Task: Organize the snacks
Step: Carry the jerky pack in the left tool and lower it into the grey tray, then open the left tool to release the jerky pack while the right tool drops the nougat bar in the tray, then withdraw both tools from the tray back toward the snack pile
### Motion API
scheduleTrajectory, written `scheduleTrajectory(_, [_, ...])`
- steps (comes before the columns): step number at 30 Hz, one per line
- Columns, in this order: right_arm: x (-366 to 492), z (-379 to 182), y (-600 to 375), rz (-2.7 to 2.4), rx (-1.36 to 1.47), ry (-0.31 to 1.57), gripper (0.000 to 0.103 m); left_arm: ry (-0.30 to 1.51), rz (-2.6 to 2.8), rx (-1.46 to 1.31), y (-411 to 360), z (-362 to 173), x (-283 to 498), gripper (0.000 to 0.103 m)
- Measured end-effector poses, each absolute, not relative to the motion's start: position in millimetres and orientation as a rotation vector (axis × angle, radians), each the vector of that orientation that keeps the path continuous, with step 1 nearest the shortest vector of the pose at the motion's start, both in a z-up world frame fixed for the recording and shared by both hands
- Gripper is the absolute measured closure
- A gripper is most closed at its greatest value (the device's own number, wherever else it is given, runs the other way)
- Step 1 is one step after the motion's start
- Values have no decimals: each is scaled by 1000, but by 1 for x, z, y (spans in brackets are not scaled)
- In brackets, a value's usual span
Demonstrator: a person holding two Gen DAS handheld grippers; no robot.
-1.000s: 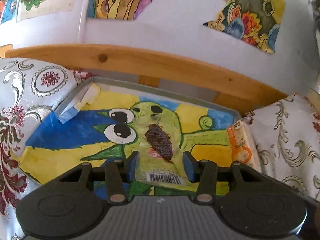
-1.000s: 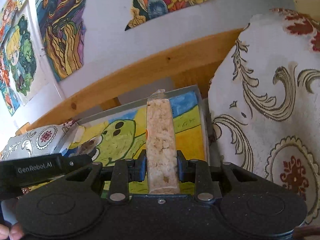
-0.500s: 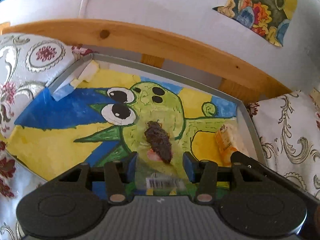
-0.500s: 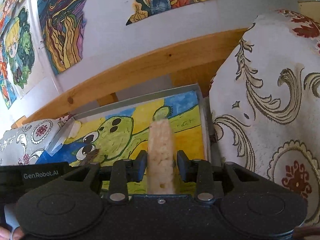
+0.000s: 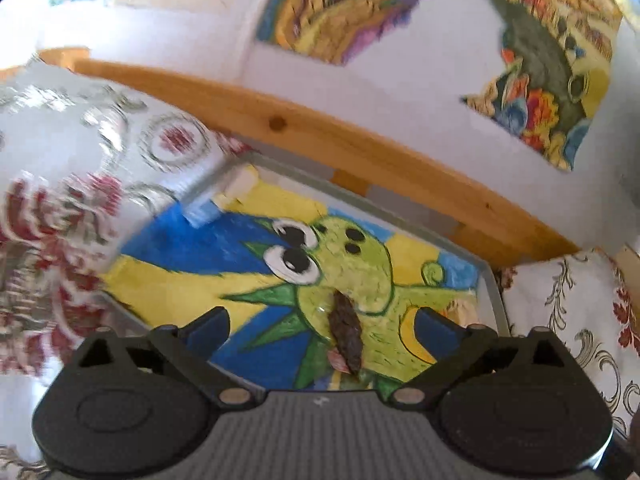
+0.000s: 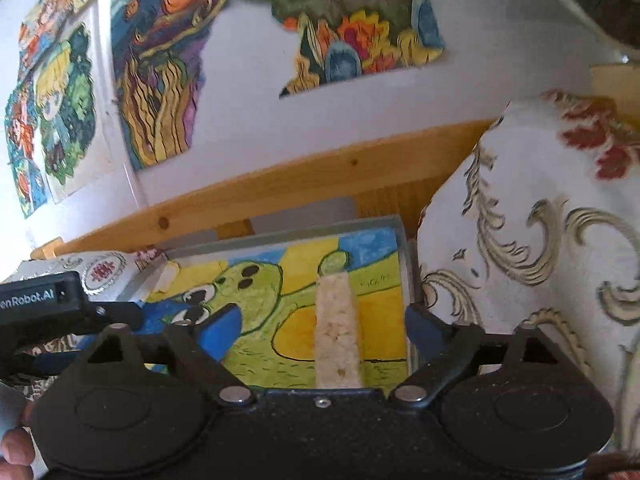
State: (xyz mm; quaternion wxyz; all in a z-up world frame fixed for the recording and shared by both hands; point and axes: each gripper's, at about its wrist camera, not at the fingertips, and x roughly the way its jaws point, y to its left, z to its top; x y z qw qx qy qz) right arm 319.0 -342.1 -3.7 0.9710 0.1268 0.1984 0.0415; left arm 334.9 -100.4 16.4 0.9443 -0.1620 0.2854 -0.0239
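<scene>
Wall (image 6: 248,120): white, hung with several bright painted pictures, one ragged-edged piece (image 6: 360,28) with orange and blue blooms, another (image 6: 160,76) of long yellow and purple strands.

Wooden rail (image 5: 320,136): pale pine with a knot, running along the foot of the wall behind the tray.

Cushions: white fabric with red and silver-grey scroll patterns. One (image 5: 80,184) lies at the tray's left, blurred in the left wrist view; another (image 6: 540,248) stands tall against the tray's right edge.

Tray (image 5: 494,296): shallow, grey-rimmed, its floor covered by a painting of a green big-eyed creature on blue and yellow ground. It sits between the two cushions, below the rail.

Left gripper (image 5: 320,328): jaws spread wide, nothing between them, poised over the tray's near part. Its body shows at the left of the right wrist view.

Right gripper (image 6: 320,328): jaws likewise spread wide, clear of the bar on both sides.

Pale puffed-grain bar (image 6: 338,336): wrapped in clear film, lying lengthwise on the tray's right part, on the yellow and green ground.

Dark dried snack (image 5: 346,332): in a clear packet, lying on the creature's green body near the tray's middle, between the left gripper's open jaws but untouched by them.

Fingertips (image 6: 14,448): a person's, at the lower left corner of the right wrist view.
</scene>
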Motion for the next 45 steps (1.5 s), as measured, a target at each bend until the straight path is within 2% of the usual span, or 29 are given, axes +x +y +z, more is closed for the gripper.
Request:
scheduleTrajectory(6, [274,15,-339,100,199,329,1,499,-48,-270,-97,31,293,1])
scheduleTrajectory(21, [158,39,-326,35,214,294,1,410,-65,-246,-65,37,168,1])
scheduleTrajectory(31, [98,41,-310,49,193,332,1,393,-21,-205,-32,29,104,1])
scheduleTrajectory(45, [48,31,-279,51,172,465,1,435,-35,-166,-5,8,57,0])
